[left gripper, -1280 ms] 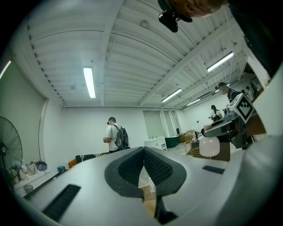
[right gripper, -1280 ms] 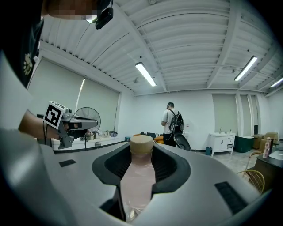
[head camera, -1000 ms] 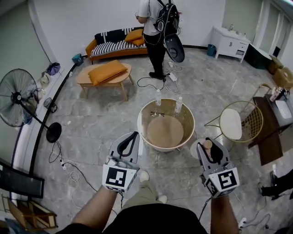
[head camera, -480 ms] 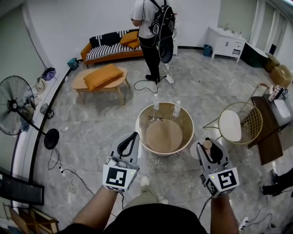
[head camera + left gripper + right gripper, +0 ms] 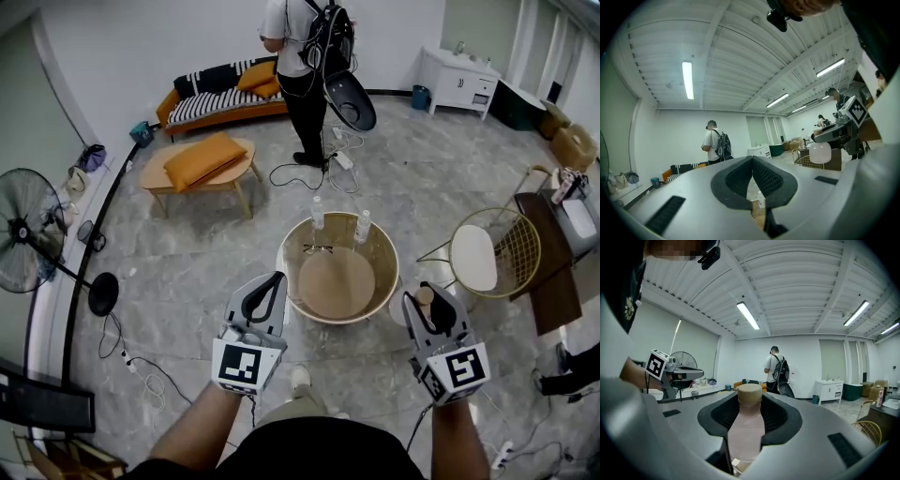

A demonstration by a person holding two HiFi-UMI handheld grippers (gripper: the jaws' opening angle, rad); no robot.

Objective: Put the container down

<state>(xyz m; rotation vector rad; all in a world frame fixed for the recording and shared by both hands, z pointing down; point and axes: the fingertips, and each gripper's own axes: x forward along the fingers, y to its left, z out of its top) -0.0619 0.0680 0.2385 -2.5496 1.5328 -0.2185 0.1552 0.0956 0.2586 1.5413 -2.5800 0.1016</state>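
Note:
The container (image 5: 749, 427) is a pinkish bottle with a tan cap (image 5: 426, 295). It stands upright between the jaws of my right gripper (image 5: 433, 302), which is shut on its body, as the right gripper view (image 5: 750, 405) shows. My left gripper (image 5: 272, 279) is held level at the same height on the left; its pads meet at the tips (image 5: 752, 161) with nothing between them. Both hover above the floor, just short of the near rim of a round table (image 5: 384, 246). On that table stand two clear bottles (image 5: 317, 212) (image 5: 363, 225) and a pair of glasses (image 5: 319, 248).
A wire chair with a white seat (image 5: 473, 255) stands to the right of the table, with a dark desk (image 5: 553, 272) beyond it. A person with a backpack (image 5: 314, 56) stands at the far side. A floor fan (image 5: 28, 230), cables (image 5: 141, 356) and a low table with an orange cushion (image 5: 202, 159) are on the left.
Both grippers have moved forward together toward the round table, which now lies a little nearer. The right gripper still holds the container; the left stays shut and empty.

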